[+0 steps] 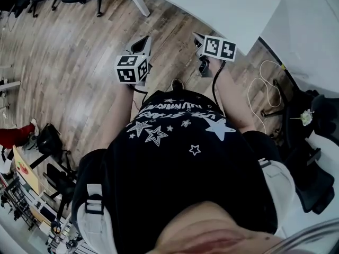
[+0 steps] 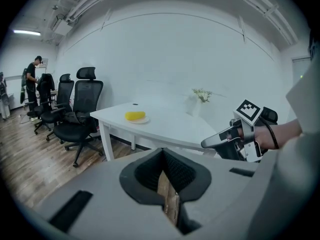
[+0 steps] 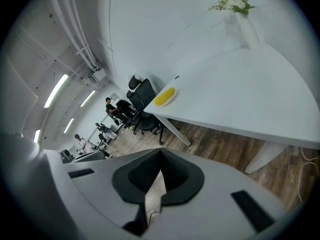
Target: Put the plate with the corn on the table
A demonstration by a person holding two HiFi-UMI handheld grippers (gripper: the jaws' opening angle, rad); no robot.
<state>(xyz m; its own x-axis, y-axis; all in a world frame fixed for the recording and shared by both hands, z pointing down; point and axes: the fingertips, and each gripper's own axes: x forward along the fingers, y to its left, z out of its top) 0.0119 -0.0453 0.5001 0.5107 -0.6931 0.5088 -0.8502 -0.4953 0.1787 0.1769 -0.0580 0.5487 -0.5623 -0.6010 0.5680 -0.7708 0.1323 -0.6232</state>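
- The left gripper [image 1: 144, 45] is held with jaws together, nothing between them.
- The plate [image 2: 138, 120] with the corn [image 2: 135, 116] is seen on the table [image 2: 175, 131], well ahead of both jaws.
- The plate is judged stiff, light and slippery; its near rim should be pinched and kept level, lest the corn roll.
- The right gripper [image 1: 198, 40] is likewise closed and empty.

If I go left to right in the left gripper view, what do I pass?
person → black chairs → corn on its plate → flowers → right gripper
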